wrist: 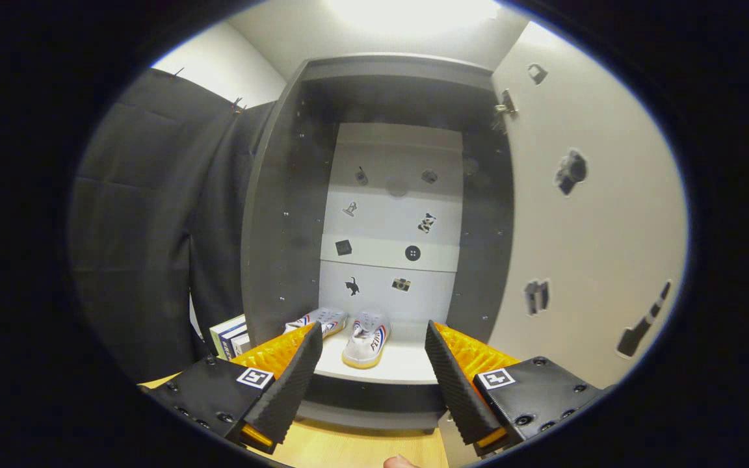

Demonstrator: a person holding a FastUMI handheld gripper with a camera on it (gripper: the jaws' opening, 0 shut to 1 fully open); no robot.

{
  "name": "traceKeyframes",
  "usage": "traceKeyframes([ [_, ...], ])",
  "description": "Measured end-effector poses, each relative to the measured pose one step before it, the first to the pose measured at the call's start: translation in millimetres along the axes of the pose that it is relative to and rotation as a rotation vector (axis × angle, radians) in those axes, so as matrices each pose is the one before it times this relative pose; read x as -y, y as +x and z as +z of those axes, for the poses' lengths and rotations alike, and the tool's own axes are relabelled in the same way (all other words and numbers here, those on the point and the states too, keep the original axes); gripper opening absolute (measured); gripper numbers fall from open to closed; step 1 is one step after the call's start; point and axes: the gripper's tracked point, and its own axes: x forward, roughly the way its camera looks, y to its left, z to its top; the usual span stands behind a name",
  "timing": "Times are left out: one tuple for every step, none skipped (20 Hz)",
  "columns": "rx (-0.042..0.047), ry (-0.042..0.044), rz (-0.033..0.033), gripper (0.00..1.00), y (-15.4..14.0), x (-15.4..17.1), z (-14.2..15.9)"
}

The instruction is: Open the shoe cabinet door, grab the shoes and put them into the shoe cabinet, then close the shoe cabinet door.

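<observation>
The gripper (370, 351) has its fingers spread wide and holds nothing. Beyond them the shoe cabinet (283, 214) stands with its door (582, 227) swung open, and two shoes (367, 337) rest on its bottom shelf

2 shoes (348, 335) in 1 cabinet (283, 214), 1 open door (582, 247). 8 stickers (413, 253) on back panel, 5 on door. 2 fingers (296, 383), spread wide, empty.

Hand-held gripper (371, 383) level, fingers spread wide w/ nothing betw. them; fingertip (400, 462) below.
</observation>
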Motion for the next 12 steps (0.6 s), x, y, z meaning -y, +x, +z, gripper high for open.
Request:
traceKeyframes([
  [0.00273,0.00634,0.00021,0.98,-15.28,4.28,0.98],
  [0.00365,0.00432,-0.00187,0.98,-15.83,5.97,1.95],
  [0.0055,-0.00072,-0.00144,0.98,-17.23,6.37,2.18],
  [0.00542,-0.00313,-0.00159,0.98,-15.35,5.81,2.38],
  [0.00293,-0.00576,-0.00408,0.98,-14.82,6.5,1.0],
  [-0.00001,-0.00454,-0.00215,0.98,-13.14,6.37,0.29],
  [0.00084,-0.00174,-0.00172,0.98,-12.94,5.35,0.09],
  [-0.00011,-0.00064,0.00117,0.98,-13.15,4.56,1.08],
  [0.00124,-0.00081,0.0,0.98,-11.84,5.13,0.68],
  [0.0012,0.00037,-0.00087,0.98,-11.45,5.27,1.59],
  [0.00126,0.00152,-0.0007,0.98,-11.29,4.93,1.39],
  [0.00043,0.00515,0.00114,0.98,-10.35,4.77,0.63],
])
